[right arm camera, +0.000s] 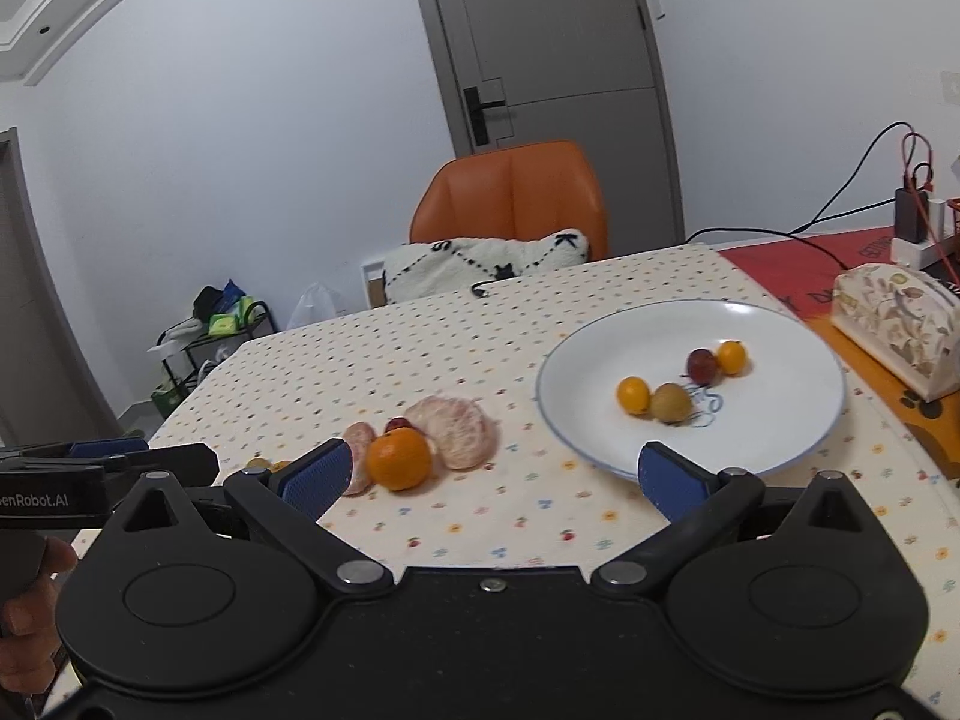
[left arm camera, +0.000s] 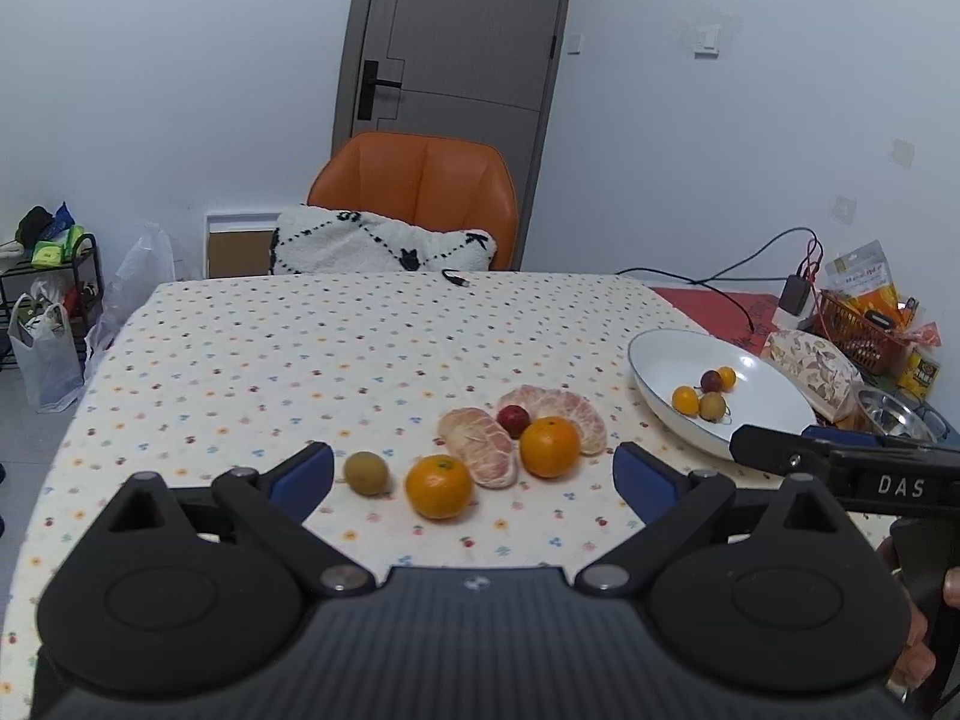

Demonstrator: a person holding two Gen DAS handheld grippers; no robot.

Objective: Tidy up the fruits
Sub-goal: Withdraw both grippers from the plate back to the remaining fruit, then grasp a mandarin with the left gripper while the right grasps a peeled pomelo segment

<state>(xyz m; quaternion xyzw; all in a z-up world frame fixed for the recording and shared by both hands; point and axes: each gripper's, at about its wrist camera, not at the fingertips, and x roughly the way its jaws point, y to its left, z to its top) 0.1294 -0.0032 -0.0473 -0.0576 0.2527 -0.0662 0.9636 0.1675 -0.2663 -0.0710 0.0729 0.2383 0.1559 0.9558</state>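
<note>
On the dotted tablecloth [left arm camera: 240, 372] lie a brown-green longan [left arm camera: 366, 472], two oranges [left arm camera: 438, 486] [left arm camera: 549, 446], two peeled pomelo pieces [left arm camera: 480, 447] [left arm camera: 561, 405] and a dark red plum [left arm camera: 515, 420]. A white plate [left arm camera: 672, 360] at the right holds two small yellow fruits, a red one and a brown one [right arm camera: 672, 402]. My left gripper [left arm camera: 474, 477] is open and empty, just short of the near orange. My right gripper [right arm camera: 492, 480] is open and empty, between the orange [right arm camera: 399, 459] and the plate [right arm camera: 780, 420].
An orange chair [left arm camera: 420, 186] with a white cushion [left arm camera: 384, 246] stands at the table's far edge. A floral tissue box [right arm camera: 894, 318], a brown basket [left arm camera: 858, 330], a metal bowl [left arm camera: 894, 414] and cables [left arm camera: 732, 300] crowd the right side. A rack with bags [left arm camera: 48, 288] stands left.
</note>
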